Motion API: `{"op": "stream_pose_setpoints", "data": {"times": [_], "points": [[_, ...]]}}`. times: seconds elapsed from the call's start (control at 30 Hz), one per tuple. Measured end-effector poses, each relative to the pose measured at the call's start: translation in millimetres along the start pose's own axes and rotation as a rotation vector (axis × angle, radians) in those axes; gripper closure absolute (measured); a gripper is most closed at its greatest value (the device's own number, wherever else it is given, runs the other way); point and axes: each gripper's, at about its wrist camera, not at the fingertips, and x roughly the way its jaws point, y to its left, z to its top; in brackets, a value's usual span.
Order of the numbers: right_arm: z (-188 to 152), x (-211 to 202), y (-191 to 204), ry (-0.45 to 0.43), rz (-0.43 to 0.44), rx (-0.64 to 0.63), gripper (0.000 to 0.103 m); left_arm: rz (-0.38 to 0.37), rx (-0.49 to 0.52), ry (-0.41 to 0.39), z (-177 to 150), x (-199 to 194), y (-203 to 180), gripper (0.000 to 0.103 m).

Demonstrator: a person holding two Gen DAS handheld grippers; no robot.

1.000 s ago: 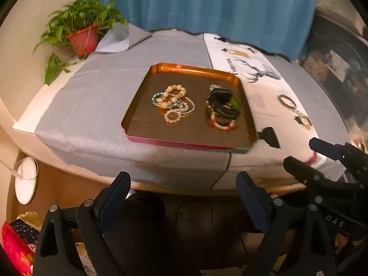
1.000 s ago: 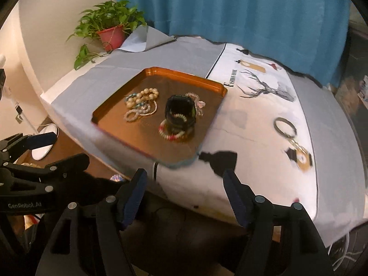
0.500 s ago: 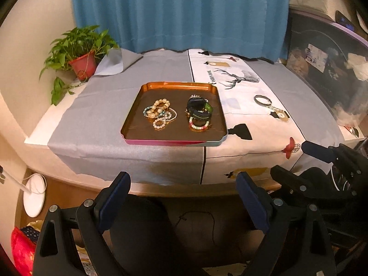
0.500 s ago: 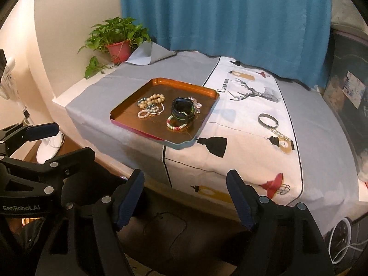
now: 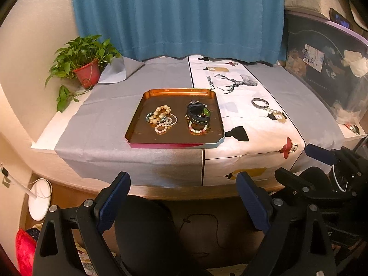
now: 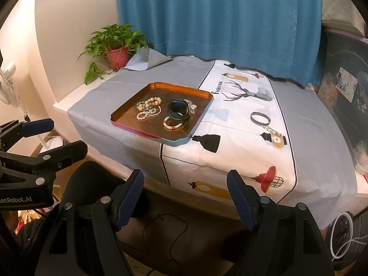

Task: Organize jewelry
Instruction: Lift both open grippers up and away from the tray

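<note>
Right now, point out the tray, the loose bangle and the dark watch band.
tray (image 5: 138, 124), left wrist view, bare floor by left rim.
loose bangle (image 5: 254, 102), left wrist view, ring's left edge.
dark watch band (image 6: 171, 113), right wrist view, outer side.

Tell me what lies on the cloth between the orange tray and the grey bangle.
Nothing lies there. In both wrist views the stretch between the orange tray and the grey bangle is bare printed cloth; the black lampshade is only a print.
</note>
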Motion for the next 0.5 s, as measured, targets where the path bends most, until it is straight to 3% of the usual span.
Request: {"op": "stream_pose_setpoints", "data": {"times": [0.5], "points": [[-4, 10, -17, 0.022, -0.006, 0.035, 0.027, 0.002, 0.018, 0.036, 3, 11, -10, 0.012]]}}
